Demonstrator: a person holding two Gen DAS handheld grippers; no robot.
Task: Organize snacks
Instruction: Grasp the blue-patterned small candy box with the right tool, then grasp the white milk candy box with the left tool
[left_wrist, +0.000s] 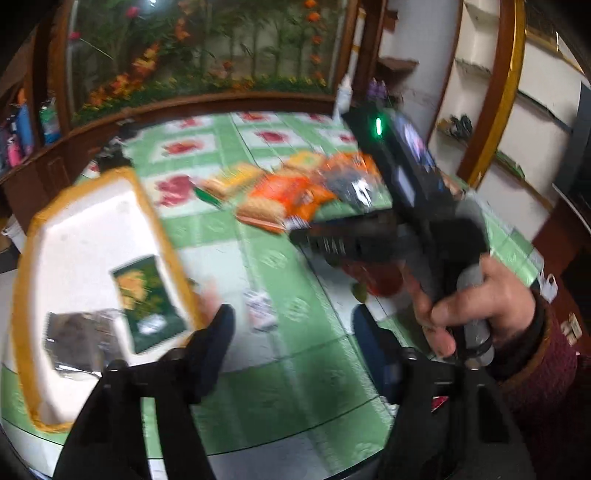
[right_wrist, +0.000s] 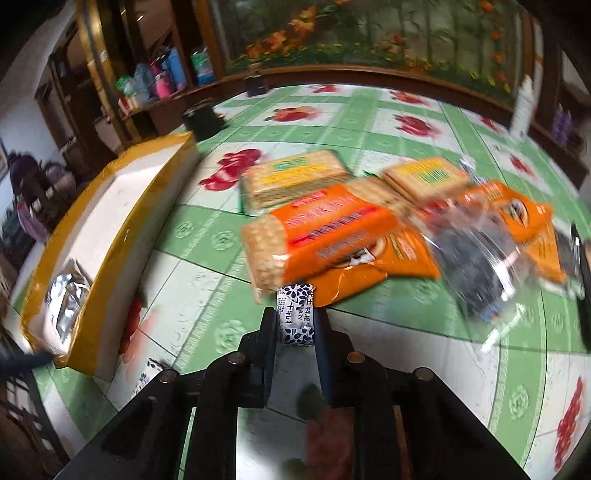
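**Small Candy Pinched as Snack Sort Gets Under Way**

Green-and-white floral oilcloth covers the table (right_wrist: 369, 122), backed by a mural of orange flowers and dark wooden shelving. In the right wrist view, the right gripper (right_wrist: 295, 325) is closed on a small blue-and-white wrapped candy (right_wrist: 295, 317), its two pads pressing the short sides of the wrapper. Just beyond, at 12 o'clock, lies the unsorted heap: an orange cracker pack (right_wrist: 325, 236), two yellow-labelled cracker packs (right_wrist: 295, 177), and at 2 o'clock a clear bag of dark seeds (right_wrist: 476, 266).

At 9 o'clock stands the white box with yellow tape edging (right_wrist: 147, 192). The left wrist view shows a green snack packet (left_wrist: 147, 299) and a foil packet (left_wrist: 81, 336) already lying inside it.

The left gripper (left_wrist: 295, 328) hovers over bare tablecloth with its jaws apart and nothing between them; a second small wrapped candy (left_wrist: 260, 306) lies just ahead of it. A hand (left_wrist: 480, 299) in a maroon sleeve grips the right tool's handle.

The candy looks light and firm, its wrapper likely slick, so a pinch across the middle seems safest. The cracker packs appear stiff but brittle, best taken by the long edges; the seed bag looks soft and shifting, and would probably hold better near its sealed end.
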